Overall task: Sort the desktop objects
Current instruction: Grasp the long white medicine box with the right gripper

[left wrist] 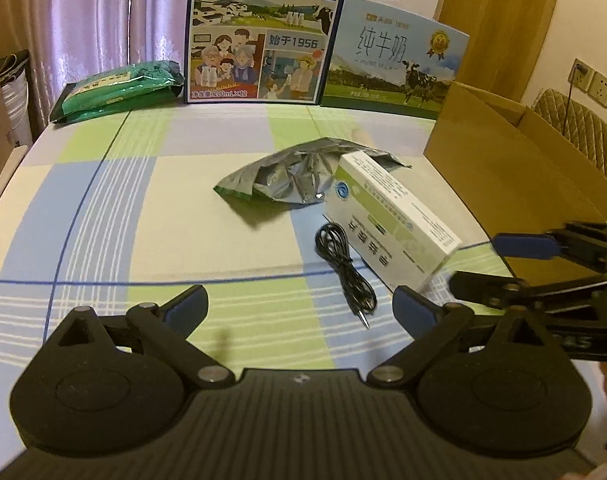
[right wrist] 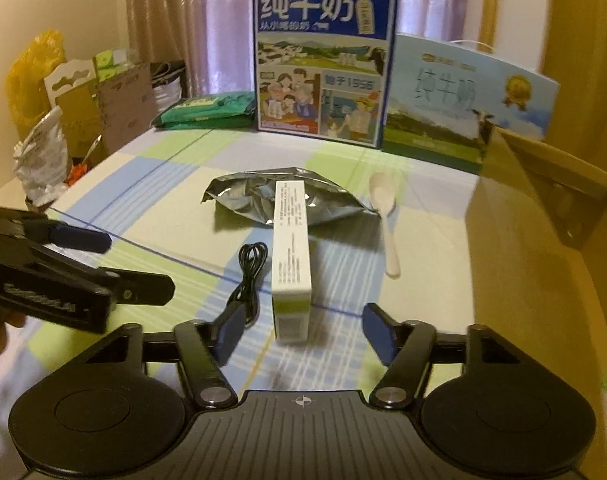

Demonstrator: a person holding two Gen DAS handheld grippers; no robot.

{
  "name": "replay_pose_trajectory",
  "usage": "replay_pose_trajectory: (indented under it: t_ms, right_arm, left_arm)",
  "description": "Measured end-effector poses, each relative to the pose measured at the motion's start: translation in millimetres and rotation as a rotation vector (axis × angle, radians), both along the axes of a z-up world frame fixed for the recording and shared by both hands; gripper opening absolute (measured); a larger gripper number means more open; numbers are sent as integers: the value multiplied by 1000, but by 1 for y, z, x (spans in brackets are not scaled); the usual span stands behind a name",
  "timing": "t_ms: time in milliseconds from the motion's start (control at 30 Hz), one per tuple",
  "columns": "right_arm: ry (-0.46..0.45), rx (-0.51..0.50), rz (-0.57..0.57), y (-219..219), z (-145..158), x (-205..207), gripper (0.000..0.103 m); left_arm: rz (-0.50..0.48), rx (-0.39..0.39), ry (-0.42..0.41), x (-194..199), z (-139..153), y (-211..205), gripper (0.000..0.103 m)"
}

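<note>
The right gripper [right wrist: 299, 330] has its jaws spread wide and holds nothing; the near end of the white-and-green box [right wrist: 291, 256] stands just ahead, in line with the gap between its blue pads. The left gripper [left wrist: 299, 304] is likewise wide apart and empty, with the plug tip of the black cable [left wrist: 345, 266] lying on the cloth near its right pad.

The box stands on a long narrow side, its far end resting against one crumpled silver foil bag [right wrist: 259, 196]. The single coiled cable lies just left of the box, touching or nearly so. One white plastic spoon [right wrist: 385, 216] lies to the box's right, apart from it.

An open brown cardboard box [right wrist: 535, 248] walls off the right side. At the back stand two milk cartons, the blue one [right wrist: 323, 60] and the pale one [right wrist: 463, 104], with one green packet [right wrist: 205, 110] to their left. The checked tablecloth [right wrist: 143, 188] is bare on the left, up to the table edge.
</note>
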State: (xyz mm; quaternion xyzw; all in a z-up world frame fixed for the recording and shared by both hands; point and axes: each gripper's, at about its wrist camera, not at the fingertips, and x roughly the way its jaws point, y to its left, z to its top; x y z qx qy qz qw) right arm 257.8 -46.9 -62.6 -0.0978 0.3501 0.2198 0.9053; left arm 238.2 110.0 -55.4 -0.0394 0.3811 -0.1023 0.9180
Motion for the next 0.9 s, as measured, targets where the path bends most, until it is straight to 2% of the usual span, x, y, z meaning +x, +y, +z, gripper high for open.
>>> replay_pose_trajectory:
  t_ms: [233,300,367,400,600,900]
  right_arm:
    - [13,-6,27,17,-17,31,42]
    - [15,-18,38,20,-21,38,39]
    - [23,-26,45,20,-25,41,30]
    - [26,-27,44,19,-27,42,22]
    - [10,-22,-38,0,-25,28,22]
    - [16,34,-132,-30,-21,9,22]
  left_arm:
    - [54,-28,7,11,-5,13,97]
    - [52,-7,6,12,-6,12,97]
    - [44,-3,10,13,-8,10,96]
    - [39,-6,13,13,-8,9,96]
    - [15,4,19,20,-15,-4,91]
    - [-25,13,27,38,-34,-36,70]
